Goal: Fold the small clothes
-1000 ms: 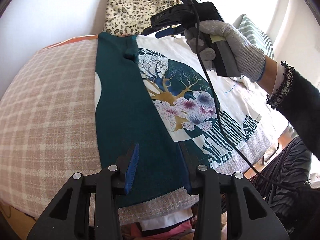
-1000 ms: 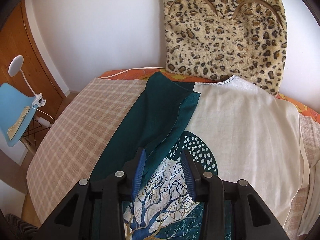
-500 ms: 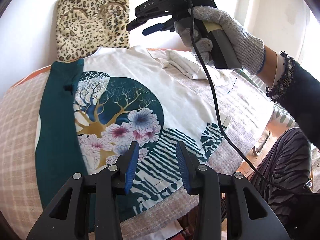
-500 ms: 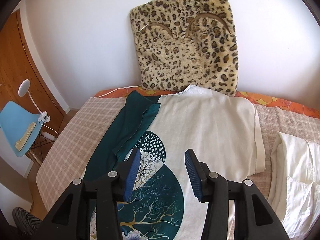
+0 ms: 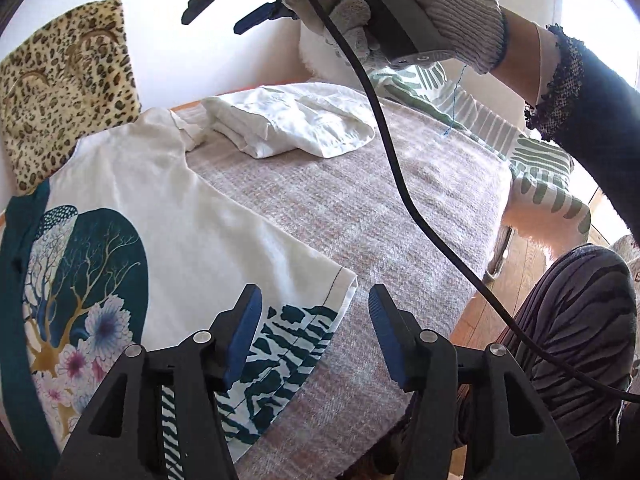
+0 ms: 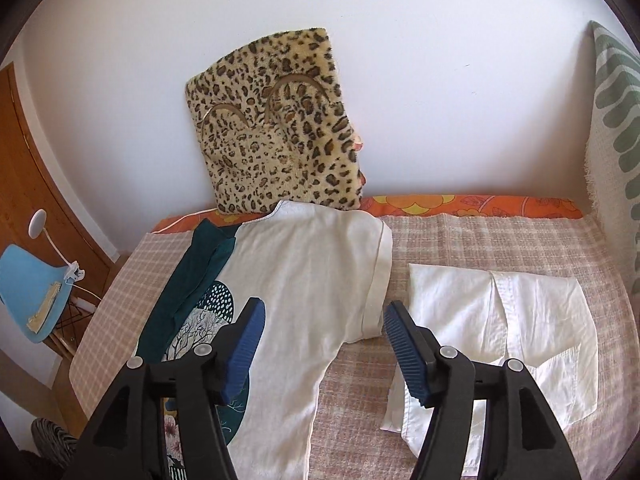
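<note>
A cream T-shirt with a teal tree-and-flower print point(image 5: 188, 232) lies flat on the checked blanket point(image 5: 380, 216), its left side folded over in teal point(image 6: 188, 284). My left gripper point(image 5: 314, 334) is open and empty just above the shirt's lower right hem corner point(image 5: 344, 280). My right gripper point(image 6: 322, 348) is open and empty above the shirt's right sleeve point(image 6: 376, 280); it also shows in the left wrist view point(image 5: 224, 8), held high by a gloved hand. A folded white shirt point(image 6: 508, 340) lies to the right.
A leopard-print cushion point(image 6: 280, 128) leans on the white wall behind the shirt. A green-striped cushion point(image 5: 536, 168) sits at the right end of the bed. The blanket's front edge point(image 5: 492, 248) drops to wooden floor. A black cable point(image 5: 400, 176) hangs from the right gripper. A blue chair point(image 6: 32, 292) stands at left.
Both grippers have swung right, from the folded teal side across to the shirt's right sleeve and hem. Their jaws have opened wider. The shirt has not moved.
</note>
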A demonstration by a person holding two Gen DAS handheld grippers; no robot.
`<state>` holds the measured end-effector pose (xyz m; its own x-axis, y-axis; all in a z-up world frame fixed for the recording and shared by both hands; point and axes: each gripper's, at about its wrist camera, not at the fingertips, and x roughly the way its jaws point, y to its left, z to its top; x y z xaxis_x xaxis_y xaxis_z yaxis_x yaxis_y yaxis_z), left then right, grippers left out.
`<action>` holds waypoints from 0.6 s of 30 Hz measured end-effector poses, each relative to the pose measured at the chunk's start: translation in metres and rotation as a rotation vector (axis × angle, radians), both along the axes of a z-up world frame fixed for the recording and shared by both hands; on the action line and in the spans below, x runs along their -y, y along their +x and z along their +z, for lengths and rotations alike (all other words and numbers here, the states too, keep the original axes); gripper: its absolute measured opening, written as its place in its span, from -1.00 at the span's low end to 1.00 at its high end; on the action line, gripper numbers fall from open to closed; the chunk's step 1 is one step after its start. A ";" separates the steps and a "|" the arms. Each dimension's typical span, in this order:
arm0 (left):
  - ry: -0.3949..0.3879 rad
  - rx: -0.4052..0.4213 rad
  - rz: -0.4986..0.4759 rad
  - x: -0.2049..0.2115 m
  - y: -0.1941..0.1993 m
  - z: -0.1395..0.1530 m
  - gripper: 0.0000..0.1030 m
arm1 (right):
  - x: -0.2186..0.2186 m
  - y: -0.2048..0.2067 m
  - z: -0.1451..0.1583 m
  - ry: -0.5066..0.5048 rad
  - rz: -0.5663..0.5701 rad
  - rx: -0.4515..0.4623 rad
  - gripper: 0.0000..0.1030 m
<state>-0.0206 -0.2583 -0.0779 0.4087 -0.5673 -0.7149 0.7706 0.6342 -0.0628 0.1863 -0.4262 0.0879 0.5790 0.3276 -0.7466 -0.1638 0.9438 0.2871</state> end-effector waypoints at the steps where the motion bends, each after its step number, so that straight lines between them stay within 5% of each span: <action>1: 0.014 0.002 -0.012 0.006 -0.001 -0.003 0.07 | 0.007 0.002 -0.002 0.005 -0.011 -0.004 0.33; 9: 0.099 -0.007 0.048 0.021 0.013 -0.026 0.04 | 0.026 0.030 -0.027 0.000 -0.029 -0.040 0.34; 12: 0.066 -0.015 0.059 0.017 0.015 -0.027 -0.24 | 0.025 0.049 -0.037 0.017 -0.028 -0.054 0.34; 14: 0.039 -0.026 0.050 0.015 0.018 -0.026 -0.72 | 0.025 0.065 -0.045 0.041 -0.035 -0.073 0.34; 18: -0.030 -0.074 0.068 0.010 0.026 -0.023 -0.94 | 0.024 0.097 -0.065 0.079 -0.075 -0.117 0.34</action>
<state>0.0057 -0.2686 -0.1007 0.3934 -0.5619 -0.7277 0.7185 0.6817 -0.1380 0.2833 -0.4505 0.0229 0.5144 0.3470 -0.7842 -0.0546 0.9259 0.3739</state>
